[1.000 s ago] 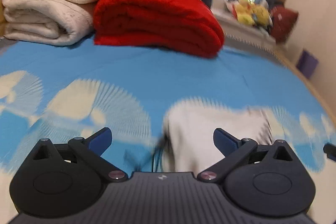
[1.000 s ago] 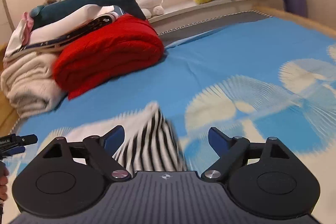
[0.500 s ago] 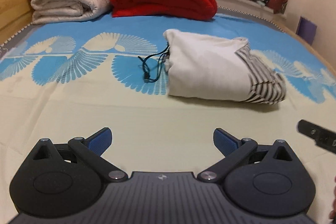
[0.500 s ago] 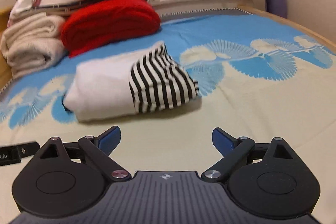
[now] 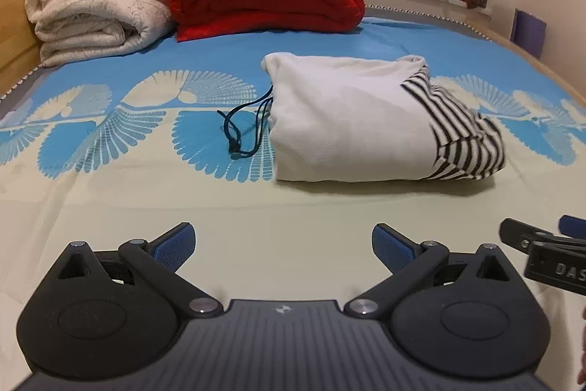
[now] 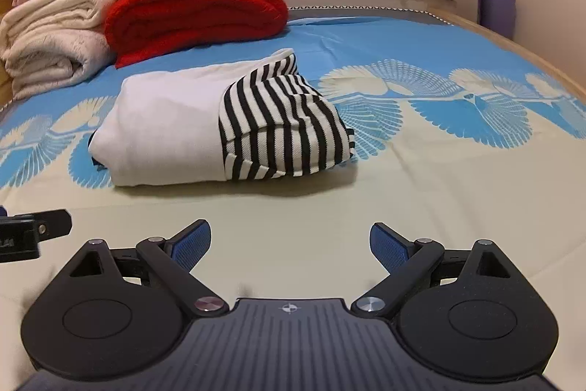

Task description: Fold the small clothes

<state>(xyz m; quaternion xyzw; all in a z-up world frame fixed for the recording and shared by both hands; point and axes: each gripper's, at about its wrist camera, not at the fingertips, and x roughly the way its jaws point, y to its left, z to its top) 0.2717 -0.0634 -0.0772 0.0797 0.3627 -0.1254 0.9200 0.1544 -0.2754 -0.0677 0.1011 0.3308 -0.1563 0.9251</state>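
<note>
Both grippers, left and right, farther back from folded garment, wide open, empty.

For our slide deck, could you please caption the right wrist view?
Open right gripper held back from a folded white-and-striped garment on the patterned bedsheet.
</note>
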